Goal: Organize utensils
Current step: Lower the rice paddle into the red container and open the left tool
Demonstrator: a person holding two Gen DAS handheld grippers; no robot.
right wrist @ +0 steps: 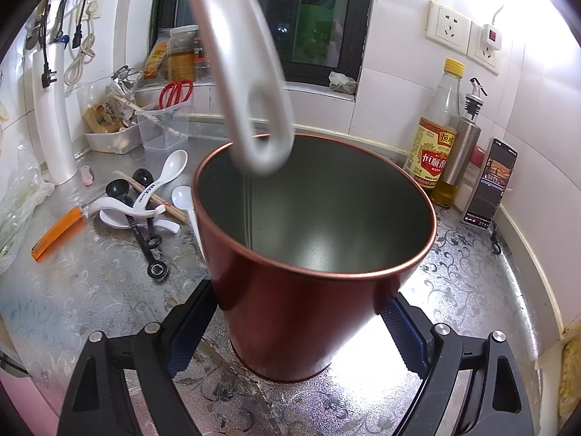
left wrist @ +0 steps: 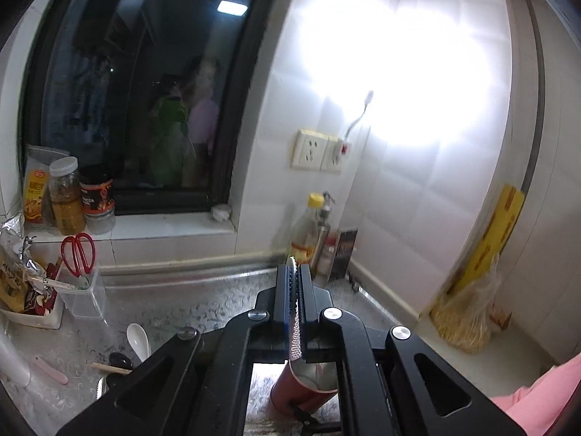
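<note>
The counter (right wrist: pixel 109 290) is a grey patterned surface running along a white tiled wall with a dark window above its back edge. Toward its front edge stands the red metal bucket (right wrist: pixel 312 312), tilted slightly, empty inside. The right gripper (right wrist: pixel 294 330) has its fingers closed against the bucket's two sides near the base, holding it.

Above the bucket's rim hangs a silver utensil handle (right wrist: pixel 261 134), its looped end just over the opening and blurred. In the left wrist view the left gripper (left wrist: pixel 298 290) has its fingers clamped narrow on this silver utensil (left wrist: pixel 296 334), whose dimpled strip runs between the pads, with the bucket below.

At the counter's back right corner stand a yellow-capped oil bottle (right wrist: pixel 435 138), a steel dispenser (right wrist: pixel 461 145) and a phone (right wrist: pixel 490 185) propped against the wall. Toward the back left a clear holder (right wrist: pixel 163 123) carries red scissors (right wrist: pixel 176 92).

Left of the bucket, on the open counter, lie white spoons (right wrist: pixel 170 170), black measuring spoons (right wrist: pixel 145 225), wooden chopsticks (right wrist: pixel 152 196) and, nearer the left edge, an orange-handled tool (right wrist: pixel 54 234).
</note>
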